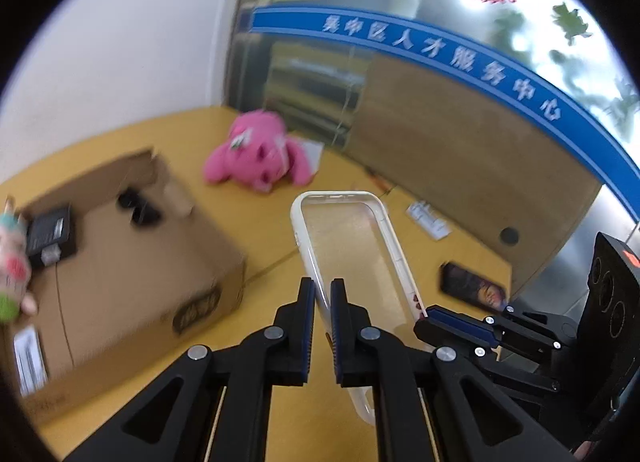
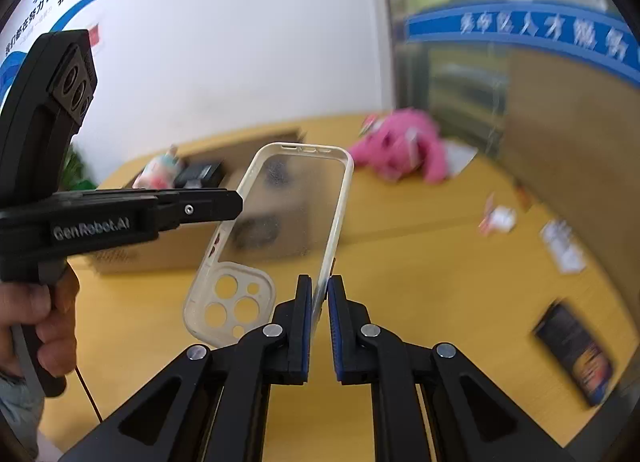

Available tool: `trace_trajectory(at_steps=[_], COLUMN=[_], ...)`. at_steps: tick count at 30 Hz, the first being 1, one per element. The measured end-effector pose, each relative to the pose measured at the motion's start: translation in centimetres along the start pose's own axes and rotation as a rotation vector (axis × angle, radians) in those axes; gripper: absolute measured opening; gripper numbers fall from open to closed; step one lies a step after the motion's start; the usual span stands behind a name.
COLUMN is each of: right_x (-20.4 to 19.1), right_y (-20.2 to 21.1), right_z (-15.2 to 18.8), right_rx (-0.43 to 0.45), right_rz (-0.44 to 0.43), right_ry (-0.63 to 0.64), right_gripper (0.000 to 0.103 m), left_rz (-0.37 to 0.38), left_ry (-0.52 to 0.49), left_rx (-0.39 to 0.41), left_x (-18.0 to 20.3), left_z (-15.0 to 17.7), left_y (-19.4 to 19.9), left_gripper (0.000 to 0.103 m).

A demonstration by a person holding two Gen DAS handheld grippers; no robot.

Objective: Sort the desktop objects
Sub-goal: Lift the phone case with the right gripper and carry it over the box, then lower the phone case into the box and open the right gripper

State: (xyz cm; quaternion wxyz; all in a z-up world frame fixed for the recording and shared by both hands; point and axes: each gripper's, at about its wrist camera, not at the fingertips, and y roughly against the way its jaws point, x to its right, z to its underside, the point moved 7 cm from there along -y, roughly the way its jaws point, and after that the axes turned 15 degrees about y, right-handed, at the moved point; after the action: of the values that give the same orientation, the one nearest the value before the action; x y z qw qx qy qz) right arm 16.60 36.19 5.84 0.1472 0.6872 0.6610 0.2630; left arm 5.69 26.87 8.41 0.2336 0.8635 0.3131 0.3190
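- The left gripper (image 1: pixel 322 302) is pinching the left long edge of a clear phone case (image 1: pixel 352 246), its blue-padded jaws closed down to a thin slit with the case rim between them.
- In the left wrist view the case is reaching up from the jaws toward 12 o'clock, held above the yellow table (image 1: pixel 260 222).
- The right gripper (image 2: pixel 320 300) is clamping the opposite long edge of the same phone case (image 2: pixel 288 214), jaws drawn nearly together on the rim.
- In the right wrist view the case is leaning toward 11 o'clock, with its camera cut-outs sitting low at about 8 o'clock of the case.
- The left gripper (image 2: pixel 236 202) is showing in the right wrist view at 9 o'clock, its tip touching the case edge, and a hand (image 2: pixel 48 326) is wrapping its handle at 8 o'clock.
- The right gripper (image 1: pixel 430 320) is coming in from 4 o'clock in the left wrist view, meeting the lower right edge of the case.
- A cardboard box (image 1: pixel 132 274) is sitting on the table at 9 o'clock, with a black device (image 1: pixel 50 236) inside it and a small pastel toy (image 1: pixel 12 262) at its left edge.
- A pink plush toy (image 1: pixel 260 154) is lying on the table at 11 o'clock, beyond the box.
- A dark packet (image 1: pixel 472 288) is lying at 3 o'clock, and a white slip of paper (image 1: pixel 428 220) is lying just above it.
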Motion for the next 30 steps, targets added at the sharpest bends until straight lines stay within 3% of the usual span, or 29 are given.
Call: trace_trajectory(at_steps=[4,7,12,16,19,24,30], right_x=[1.6,1.1,-2.8,-9.0,-13.0,-18.0,-20.5], right_y=[1.9,2.5,1.7,-0.6,-3.9,-11.2,-19.0], right_z=[-6.5,-11.5,-19.0,-23.4,-24.7,-23.4,-18.7], right_rx=[0.097,0.166,0.267,0.307,0.297,0.175,-0.008], right_rz=[0.090,0.099,0.038,-0.068,-0.187,-0.333,-0.404], right_ry=[0.080,0.138,0.235,0.327,0.326,0.299,0.224], right_gripper=[0.008,0.009,0.010,0.011,0.011,0.011,0.011], left_rz=[0.015,0.013,-0.070,-0.195,-0.272,-0.392,-0.403], left_ry=[-0.072,-0.088,-0.059,0.008,0.077,0.160,0.313], left_rx=[0.099,0.171,0.276,0.323,0.322,0.223,0.053], left_x=[2.6,2.5,-1.3,-7.3,-12.2,-19.5,-26.9], left_z=[-5.7,-9.9,-15.0,-16.9,-17.2,-15.9,-12.0], left_y=[2.1,4.5,9.4,12.7,14.1,12.1,5.1], left_gripper=[0.007,0.007,0.007,0.006,0.005,0.005,0.004])
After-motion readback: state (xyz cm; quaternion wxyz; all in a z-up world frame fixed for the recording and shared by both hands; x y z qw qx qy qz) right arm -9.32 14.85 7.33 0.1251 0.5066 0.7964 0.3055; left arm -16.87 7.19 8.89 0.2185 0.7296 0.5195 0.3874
